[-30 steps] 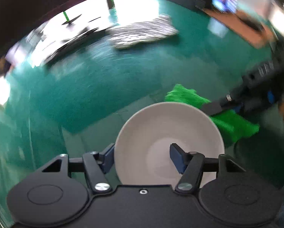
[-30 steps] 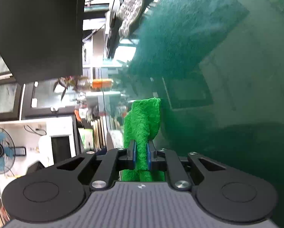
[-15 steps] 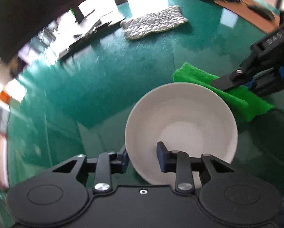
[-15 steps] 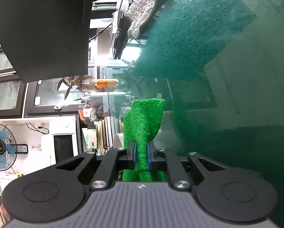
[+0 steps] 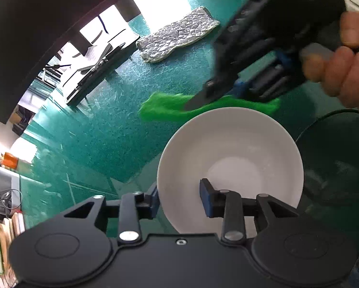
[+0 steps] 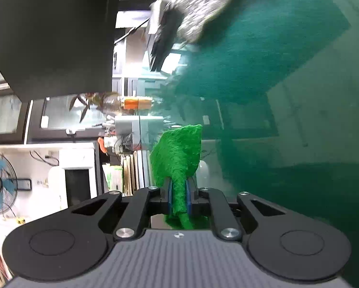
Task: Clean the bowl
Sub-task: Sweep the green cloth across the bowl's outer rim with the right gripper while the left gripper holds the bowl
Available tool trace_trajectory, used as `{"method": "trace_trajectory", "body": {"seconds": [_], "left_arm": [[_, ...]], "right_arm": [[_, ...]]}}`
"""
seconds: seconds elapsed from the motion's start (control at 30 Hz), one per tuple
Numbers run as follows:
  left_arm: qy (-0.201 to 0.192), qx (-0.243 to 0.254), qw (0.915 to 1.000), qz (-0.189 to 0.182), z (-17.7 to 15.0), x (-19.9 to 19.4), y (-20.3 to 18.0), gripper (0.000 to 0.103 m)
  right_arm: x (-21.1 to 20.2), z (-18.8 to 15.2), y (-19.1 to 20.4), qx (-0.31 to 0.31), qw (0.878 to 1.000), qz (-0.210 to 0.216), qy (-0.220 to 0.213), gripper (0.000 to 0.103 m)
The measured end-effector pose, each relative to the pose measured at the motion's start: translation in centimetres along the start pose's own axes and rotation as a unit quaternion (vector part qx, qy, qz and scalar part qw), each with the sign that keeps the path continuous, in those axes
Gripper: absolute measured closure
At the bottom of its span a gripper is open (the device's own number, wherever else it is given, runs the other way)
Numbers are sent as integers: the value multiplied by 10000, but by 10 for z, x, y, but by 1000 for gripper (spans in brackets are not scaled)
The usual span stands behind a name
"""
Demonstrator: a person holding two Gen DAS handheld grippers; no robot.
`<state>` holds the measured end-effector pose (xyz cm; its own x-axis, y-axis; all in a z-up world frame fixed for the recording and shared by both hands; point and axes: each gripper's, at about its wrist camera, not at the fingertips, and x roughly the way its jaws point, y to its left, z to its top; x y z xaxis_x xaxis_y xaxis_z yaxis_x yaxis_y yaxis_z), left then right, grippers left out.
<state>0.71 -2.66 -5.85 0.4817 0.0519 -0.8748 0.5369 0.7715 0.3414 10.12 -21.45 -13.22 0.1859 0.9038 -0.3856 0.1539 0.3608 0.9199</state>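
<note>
Desk [image 5: 121, 124]: broad green top, glossy and finely scratched, carrying everything listed below.

Dark round object [image 5: 337, 158]: sits on the desk just beside the bowl, on its right in the left wrist view; a thin cable curves along its upper edge. What it is cannot be told.

Bowl [image 5: 241, 148]: white, round, empty and upright, on the desk near the camera in the left wrist view. Its inside looks plain, with a faint dull patch at the bottom.

Left hand-held gripper [image 5: 179, 200]: narrowed onto the bowl's near rim, one blue pad outside the wall and the other inside; the rim is pinched between them.

Grey mat [image 5: 179, 37]: quilted, pebble-patterned, lying flat towards the far edge of the desk, well apart from the bowl.

Right hand-held gripper [image 6: 178, 198]: nearly closed, its blue pads clamped on a fold of the green cloth. In the left wrist view it hangs above the far rim of the bowl, blurred, with a person's hand [image 5: 342, 64] around its handle.

Green cloth [image 6: 179, 158]: bright, fluffy, sticking out beyond the right gripper's fingertips. In the left wrist view it lies just behind the bowl's far rim; whether it touches the rim cannot be told.

Writing: a few pale letters on a black box at the far end of the desk, too small to read.
</note>
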Motion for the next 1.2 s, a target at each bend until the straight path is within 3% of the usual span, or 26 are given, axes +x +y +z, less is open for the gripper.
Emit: {"method": "trace_trajectory", "body": {"seconds": [0.17,0.37,0.57,0.77,1.07,1.2], "left_arm": [[-60,204,9998,17,3,-2,-5,63],[-77,343,9994,50,2,0,-6,63],[-94,601,9980,197,2,-1,-12,63],[-67,639,9974,333,3,0,-16,62],[-117,643,9972,366,3,-2,-19,62],[-158,531,9977,383,2,-3,-20,62]], "right_arm": [[-30,-18,-11,-31,9999,47,135,90],[-56,-41,-29,171,9994,58,279,90],[-28,-18,-16,96,9998,131,71,90],[11,-4,10,-322,9991,44,270,90],[-53,-33,-19,-167,9994,-27,316,90],[-61,-46,-26,33,9997,65,212,90]]}}
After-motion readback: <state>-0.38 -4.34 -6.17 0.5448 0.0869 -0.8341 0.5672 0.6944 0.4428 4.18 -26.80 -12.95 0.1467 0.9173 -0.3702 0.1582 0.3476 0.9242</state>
